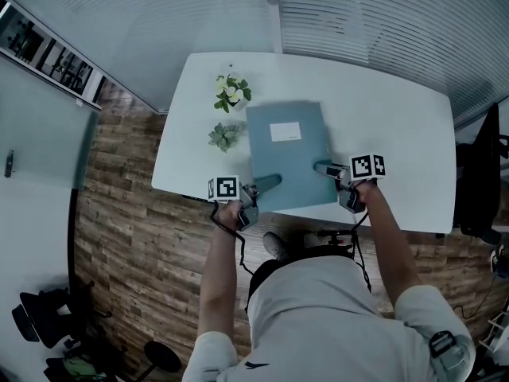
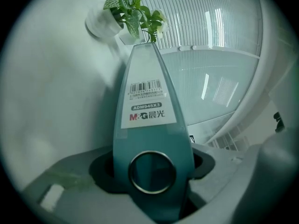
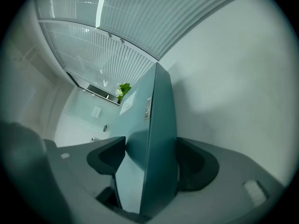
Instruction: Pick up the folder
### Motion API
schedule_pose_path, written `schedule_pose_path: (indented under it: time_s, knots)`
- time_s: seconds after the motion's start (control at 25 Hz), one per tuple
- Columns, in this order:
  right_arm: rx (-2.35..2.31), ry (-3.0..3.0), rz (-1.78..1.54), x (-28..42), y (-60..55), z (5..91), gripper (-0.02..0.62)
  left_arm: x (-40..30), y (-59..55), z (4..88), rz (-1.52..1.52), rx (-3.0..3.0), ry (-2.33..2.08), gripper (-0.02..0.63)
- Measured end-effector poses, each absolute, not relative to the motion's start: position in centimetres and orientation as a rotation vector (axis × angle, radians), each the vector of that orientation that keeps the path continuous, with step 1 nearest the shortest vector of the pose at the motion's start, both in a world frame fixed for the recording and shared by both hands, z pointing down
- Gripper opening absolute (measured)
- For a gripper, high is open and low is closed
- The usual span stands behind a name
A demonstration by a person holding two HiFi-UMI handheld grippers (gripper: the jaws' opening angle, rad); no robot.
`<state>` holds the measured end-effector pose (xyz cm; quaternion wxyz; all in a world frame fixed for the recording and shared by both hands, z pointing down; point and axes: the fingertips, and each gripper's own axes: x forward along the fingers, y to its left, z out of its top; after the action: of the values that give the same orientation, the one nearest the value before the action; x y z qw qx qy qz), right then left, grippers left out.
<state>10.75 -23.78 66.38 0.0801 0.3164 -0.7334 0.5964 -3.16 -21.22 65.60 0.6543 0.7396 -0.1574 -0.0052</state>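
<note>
A teal box folder (image 1: pixel 286 146) with a white label lies on the white table (image 1: pixel 398 134), its near end at the table's front edge. My left gripper (image 1: pixel 262 188) grips the near left corner, one jaw lying over the top face. In the left gripper view the folder's spine (image 2: pixel 147 125), with a barcode sticker and a metal finger ring, fills the gap of that gripper (image 2: pixel 152 164), and both pads touch it. My right gripper (image 1: pixel 328 169) holds the near right part. In the right gripper view the folder (image 3: pixel 152 125) stands edge-on between the pads of this gripper (image 3: pixel 152 160).
Two small potted plants (image 1: pixel 231 92) (image 1: pixel 226 135) stand on the table just left of the folder; one plant (image 2: pixel 133 13) shows beyond the spine. A dark chair (image 1: pixel 477 173) stands at the table's right end. Glass walls with blinds run behind the table.
</note>
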Motion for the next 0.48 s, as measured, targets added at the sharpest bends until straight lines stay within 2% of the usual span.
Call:
schedule_pose_path:
  time_s: [0.24, 0.32, 0.48]
  knots:
    - [0.925, -2.241, 1.815, 10.5, -23.7, 65.9, 0.347, -3.0, -20.5, 64.6, -0.033, 1.768, -0.387, 0.307]
    - [0.851, -2.306, 1.839, 9.9, -23.2, 65.4, 0.385, -3.0, -20.0, 64.1, -0.039, 1.864, -0.389, 0.304]
    - [0.672, -2.442, 1.871, 8.9, -22.0, 63.7, 0.417, -2.8, -18.9, 62.6, -0.033, 2.056, -0.376, 0.302]
